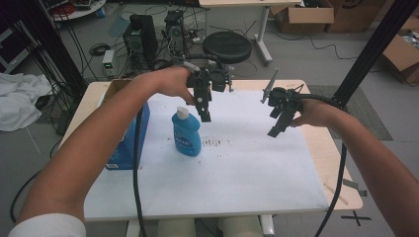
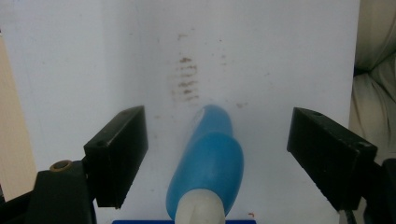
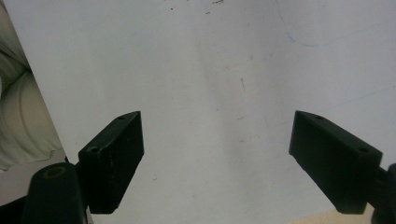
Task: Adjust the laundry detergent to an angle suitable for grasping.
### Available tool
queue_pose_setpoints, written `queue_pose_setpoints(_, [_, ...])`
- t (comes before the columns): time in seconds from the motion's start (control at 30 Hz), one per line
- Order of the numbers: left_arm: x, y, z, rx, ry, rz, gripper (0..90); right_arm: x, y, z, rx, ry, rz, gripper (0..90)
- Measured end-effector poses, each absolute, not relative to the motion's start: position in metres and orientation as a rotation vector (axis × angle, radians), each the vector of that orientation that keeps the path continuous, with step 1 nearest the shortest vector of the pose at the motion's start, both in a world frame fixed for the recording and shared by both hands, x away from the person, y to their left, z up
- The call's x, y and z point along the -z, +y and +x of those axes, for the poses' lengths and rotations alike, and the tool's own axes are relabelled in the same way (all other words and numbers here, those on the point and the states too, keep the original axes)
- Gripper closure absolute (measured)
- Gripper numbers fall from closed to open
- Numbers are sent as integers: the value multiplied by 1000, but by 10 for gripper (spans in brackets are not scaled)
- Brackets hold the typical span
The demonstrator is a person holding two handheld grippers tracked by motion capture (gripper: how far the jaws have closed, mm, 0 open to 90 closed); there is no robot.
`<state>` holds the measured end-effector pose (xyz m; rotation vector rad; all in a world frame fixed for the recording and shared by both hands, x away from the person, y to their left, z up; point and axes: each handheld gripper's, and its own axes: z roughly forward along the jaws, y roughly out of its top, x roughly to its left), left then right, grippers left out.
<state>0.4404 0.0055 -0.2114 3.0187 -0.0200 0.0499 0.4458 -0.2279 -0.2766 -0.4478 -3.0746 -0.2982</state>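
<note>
blue bottle [image 1: 187,133] upright on white counter [image 1: 247,168], beside blue box [image 1: 126,143]. left tongs [image 1: 203,111] spread wide above bottle, not touching. right tongs [image 1: 276,126] spread, well apart over bare counter.

Three cameras, one white table [image 1: 257,168]

My overhead looks forward and down; both gripper cameras face its top closely, mine left sharing the blue bottle [image 2: 208,158].

A wooden table [image 1: 323,143] carries a white board [image 1: 257,168] (brown-smudged), bearing a blue bottle [image 1: 187,133] and blue box [image 1: 123,143]
</note>
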Motion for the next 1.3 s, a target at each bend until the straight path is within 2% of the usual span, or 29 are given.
queue_pose_setpoints(1.3, [198,12,446,-104,-11,2999,214,279,-231,427,417,-3073,-451,171])
